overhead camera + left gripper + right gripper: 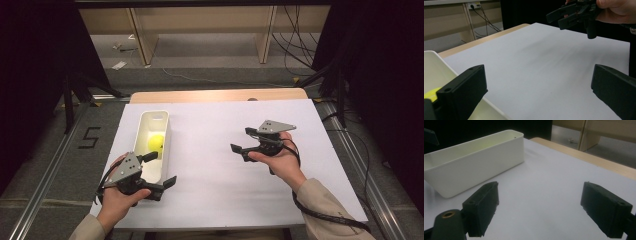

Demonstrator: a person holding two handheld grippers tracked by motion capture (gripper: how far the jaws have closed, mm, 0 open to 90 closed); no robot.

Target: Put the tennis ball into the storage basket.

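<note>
Near left: left gripper (pixel 164 169), held in the left hand (pixel 120 197) at the near end of the white bin (pixel 143 127); jaws spread wide with nothing between them, one jaw over the bin's near end, the other over the white sheet (pixel 215 170) just right of the bin wall. In the left gripper view, same jaws rising at both lower corners, bin rim (pixel 451 71) beside the left jaw, a sliver of the yellow ball (pixel 431 93) behind it.

Near to middle left: white bin, long and narrow, lying lengthwise near to far along the sheet's left edge, open top up. Yellow ball (pixel 156 143) resting inside, on the floor of the bin at about mid-length, touched by neither gripper.

Middle right: right gripper (pixel 242 141), held in the right hand (pixel 280 162), above the sheet and well apart from the bin, pointing left toward it; jaws parted and empty. In the right gripper view, bare sheet between the jaws, bin's side wall (pixel 474 167) beyond.

Far: wooden table edge (pixel 215 95) past the sheet, then grey floor (pixel 210 75) with cables.
</note>
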